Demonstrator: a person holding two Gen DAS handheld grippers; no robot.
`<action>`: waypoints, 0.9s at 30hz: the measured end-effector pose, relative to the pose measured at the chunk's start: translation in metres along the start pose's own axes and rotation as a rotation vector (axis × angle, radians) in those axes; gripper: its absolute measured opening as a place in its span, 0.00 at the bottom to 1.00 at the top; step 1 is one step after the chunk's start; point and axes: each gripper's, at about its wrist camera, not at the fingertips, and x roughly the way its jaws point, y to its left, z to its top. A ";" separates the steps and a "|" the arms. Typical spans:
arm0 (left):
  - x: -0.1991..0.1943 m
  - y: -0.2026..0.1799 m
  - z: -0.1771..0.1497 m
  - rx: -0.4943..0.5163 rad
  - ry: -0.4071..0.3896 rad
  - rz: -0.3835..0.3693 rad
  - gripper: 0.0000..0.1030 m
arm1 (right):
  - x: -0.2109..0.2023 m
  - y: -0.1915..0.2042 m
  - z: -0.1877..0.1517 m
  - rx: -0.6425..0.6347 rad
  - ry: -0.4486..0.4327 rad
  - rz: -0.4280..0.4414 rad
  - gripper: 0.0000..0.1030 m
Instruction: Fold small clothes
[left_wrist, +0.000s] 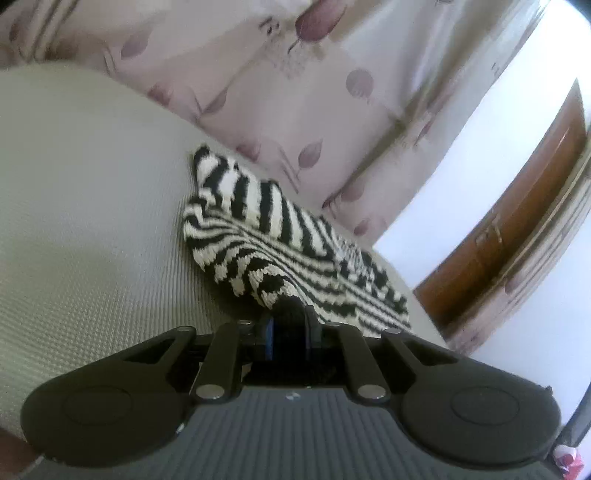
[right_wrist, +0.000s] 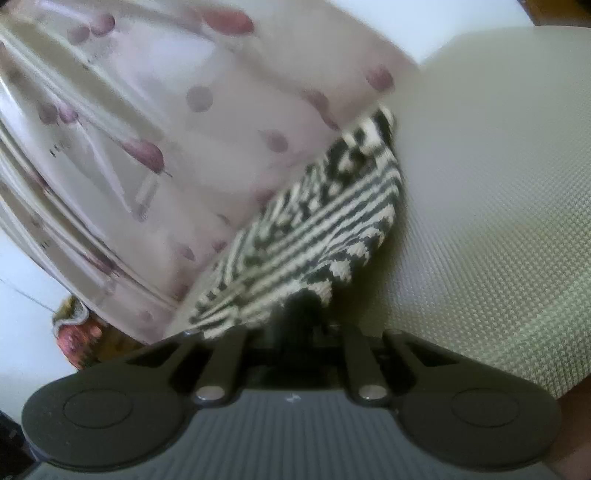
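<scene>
A small black-and-white striped knit garment lies crumpled on a pale grey textured surface. In the left wrist view my left gripper is shut on the garment's near corner, and the knit drapes over the fingertips. In the right wrist view the same striped garment stretches away from my right gripper, which is shut on another near edge of it. The fingertips of both grippers are mostly hidden under the cloth.
A pale curtain with purple leaf print hangs behind the surface and also shows in the right wrist view. A brown wooden door stands at the right. A reddish patterned cloth lies low left.
</scene>
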 end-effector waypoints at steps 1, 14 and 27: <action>-0.003 0.000 0.000 -0.005 -0.010 -0.002 0.14 | -0.001 0.001 0.000 0.006 -0.005 0.004 0.10; -0.023 0.004 -0.012 0.006 -0.012 0.009 0.13 | -0.015 0.011 -0.008 0.028 -0.010 0.042 0.10; -0.030 0.007 0.002 0.012 0.014 -0.022 0.13 | -0.033 0.018 -0.007 0.077 0.000 0.084 0.09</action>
